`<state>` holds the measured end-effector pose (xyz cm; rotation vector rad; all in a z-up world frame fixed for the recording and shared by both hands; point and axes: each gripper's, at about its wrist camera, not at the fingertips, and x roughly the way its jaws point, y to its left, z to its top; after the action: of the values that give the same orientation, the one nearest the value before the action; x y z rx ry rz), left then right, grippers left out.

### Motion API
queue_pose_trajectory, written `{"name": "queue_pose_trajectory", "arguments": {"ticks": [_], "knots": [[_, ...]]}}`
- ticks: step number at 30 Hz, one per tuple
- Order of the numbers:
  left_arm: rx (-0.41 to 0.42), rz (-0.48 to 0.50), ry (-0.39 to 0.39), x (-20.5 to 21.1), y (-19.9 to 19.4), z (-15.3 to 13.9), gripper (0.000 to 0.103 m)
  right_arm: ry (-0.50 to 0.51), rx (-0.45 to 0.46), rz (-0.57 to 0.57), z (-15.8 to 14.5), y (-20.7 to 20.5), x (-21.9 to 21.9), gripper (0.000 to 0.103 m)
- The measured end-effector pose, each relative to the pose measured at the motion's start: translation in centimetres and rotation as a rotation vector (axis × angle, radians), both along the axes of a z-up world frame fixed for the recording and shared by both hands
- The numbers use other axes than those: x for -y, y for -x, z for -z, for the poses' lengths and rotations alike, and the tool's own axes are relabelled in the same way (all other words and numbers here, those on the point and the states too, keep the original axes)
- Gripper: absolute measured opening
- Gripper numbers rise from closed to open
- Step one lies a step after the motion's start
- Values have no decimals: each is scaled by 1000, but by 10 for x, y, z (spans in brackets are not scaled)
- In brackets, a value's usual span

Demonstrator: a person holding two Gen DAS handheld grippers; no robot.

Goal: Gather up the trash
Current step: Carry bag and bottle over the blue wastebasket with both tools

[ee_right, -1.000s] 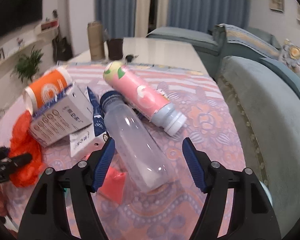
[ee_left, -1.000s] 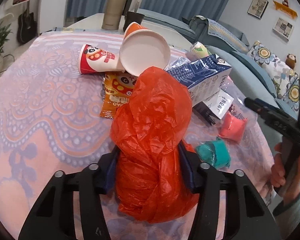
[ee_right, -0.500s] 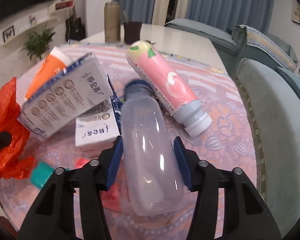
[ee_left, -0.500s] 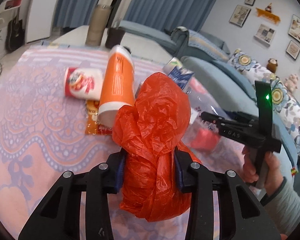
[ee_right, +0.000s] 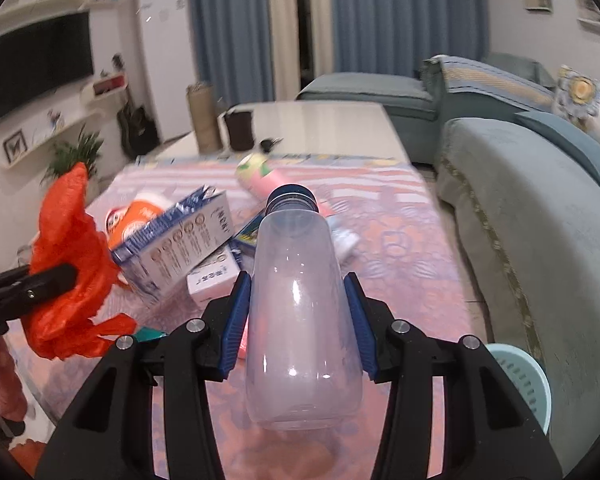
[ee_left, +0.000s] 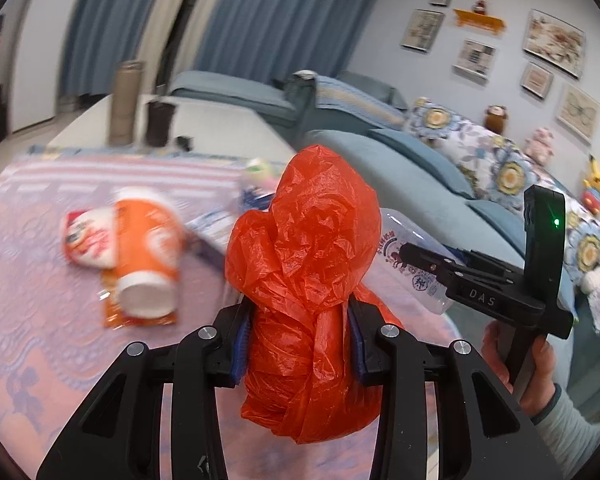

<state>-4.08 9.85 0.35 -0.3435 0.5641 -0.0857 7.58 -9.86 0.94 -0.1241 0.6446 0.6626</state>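
The right gripper (ee_right: 296,320) is clamped on a clear plastic bottle (ee_right: 300,320). The bottle's long axis runs forward along the fingers, with its dark blue cap (ee_right: 293,199) pointing away from the camera and its base nearest the lens, raised above the patterned tablecloth (ee_right: 400,248). The left gripper (ee_left: 298,340) is closed on a crumpled orange plastic bag (ee_left: 306,280), which bulges above and below the pads. A milk carton (ee_right: 176,240) lies between the two.

Centre of surface: crowded by tipped orange paper cup (ee_left: 148,256), blue-and-white carton (ee_right: 176,240), pink bottle (ee_right: 268,180).
Left near part: bare patterned cloth (ee_left: 32,320).
Right edge: grey-blue sofa (ee_right: 540,248), light-blue slotted basket (ee_right: 516,376) below.
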Motion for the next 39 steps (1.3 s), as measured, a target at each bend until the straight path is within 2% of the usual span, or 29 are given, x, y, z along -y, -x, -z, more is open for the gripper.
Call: {"name": "queue_pose_trajectory", "arguments": {"ticks": [4,7,14,19,25,31,33,35,38,39], "knots": [[45,90,9,30,-18,-13,36,-35,26,87,-12,4,38,44],[74,159,-24,59,-39,-24,36,-49,51,166,-19,5,75,44],[66,349,-42,146,-113,-37,36,-63,45,366,-10,-4,167,44],[-12,474,-55,211,-167,-10,36,-67,-29,494,29,-17,224,44],[-185,601,-55,268,-216,60,36,-65,-181,613,99,-33,261,44],[-302,646,-173,297,-223,113,37,-42,-395,715,173,-40,280,44],[-328,646,-201,299,-224,121,41,-41,-455,734,191,-41,283,44],[-330,640,-204,296,-224,121,50,-35,-497,754,204,-41,287,44],[-316,623,-205,289,-224,119,68,-56,-510,771,208,-37,294,45],[-309,619,-205,288,-224,117,68,-59,-513,771,206,-39,295,45]]}}
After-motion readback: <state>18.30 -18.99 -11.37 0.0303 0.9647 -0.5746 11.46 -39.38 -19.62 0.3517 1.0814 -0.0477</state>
